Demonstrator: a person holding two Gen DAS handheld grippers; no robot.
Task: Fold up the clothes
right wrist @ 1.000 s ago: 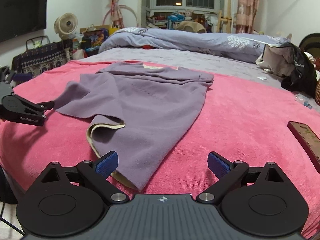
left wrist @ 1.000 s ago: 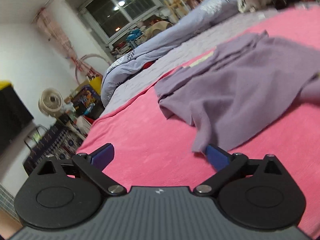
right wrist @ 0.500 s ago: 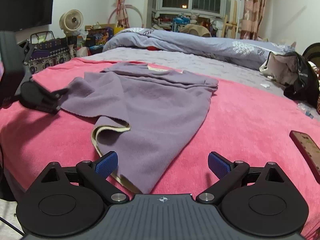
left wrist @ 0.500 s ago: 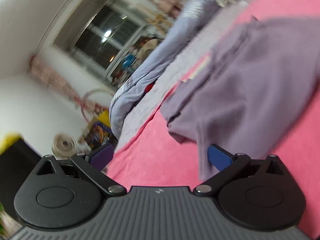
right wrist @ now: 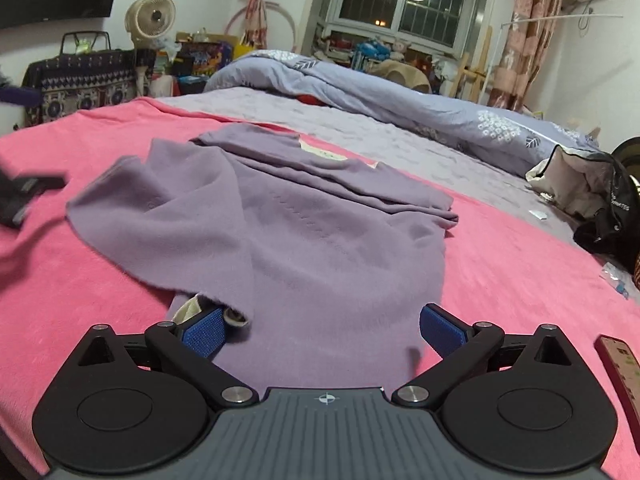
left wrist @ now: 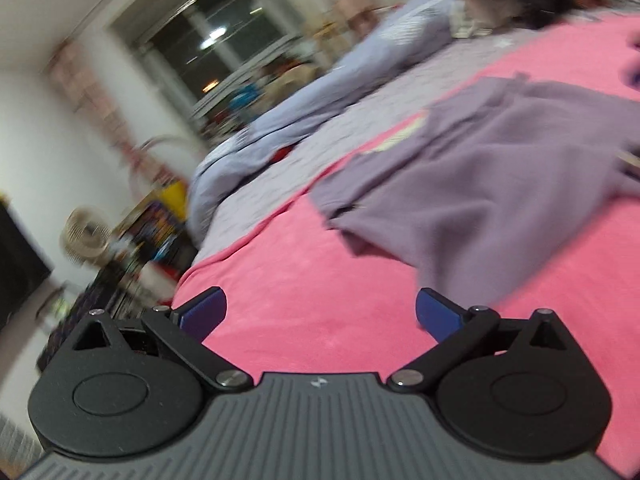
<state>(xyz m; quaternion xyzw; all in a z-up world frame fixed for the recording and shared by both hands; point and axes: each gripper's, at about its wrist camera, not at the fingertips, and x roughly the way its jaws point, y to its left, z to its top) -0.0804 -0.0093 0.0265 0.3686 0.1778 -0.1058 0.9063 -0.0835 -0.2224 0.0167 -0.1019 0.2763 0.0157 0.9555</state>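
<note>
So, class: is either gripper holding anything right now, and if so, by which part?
Nothing is held. The right gripper is open, its fingers either side of the purple garment's near hem. The left gripper is open over the pink blanket.

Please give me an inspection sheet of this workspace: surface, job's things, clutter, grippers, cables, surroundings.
Surface: pink blanket spread over the bed, grey sheet behind it.
Job's things: one purple garment lying crumpled, a cream lining showing at its near hem.
Clutter: a dark bag and a flat brown object at the right edge of the right view; rolled duvet at the far side.
Grippers: right gripper open, jaws either side of the garment's near hem; left gripper open over bare blanket, beside the garment's edge.
Cables: nothing seen.
Surroundings: window, curtains, fan, air conditioner, cluttered shelves. The left view is blurred.
</note>
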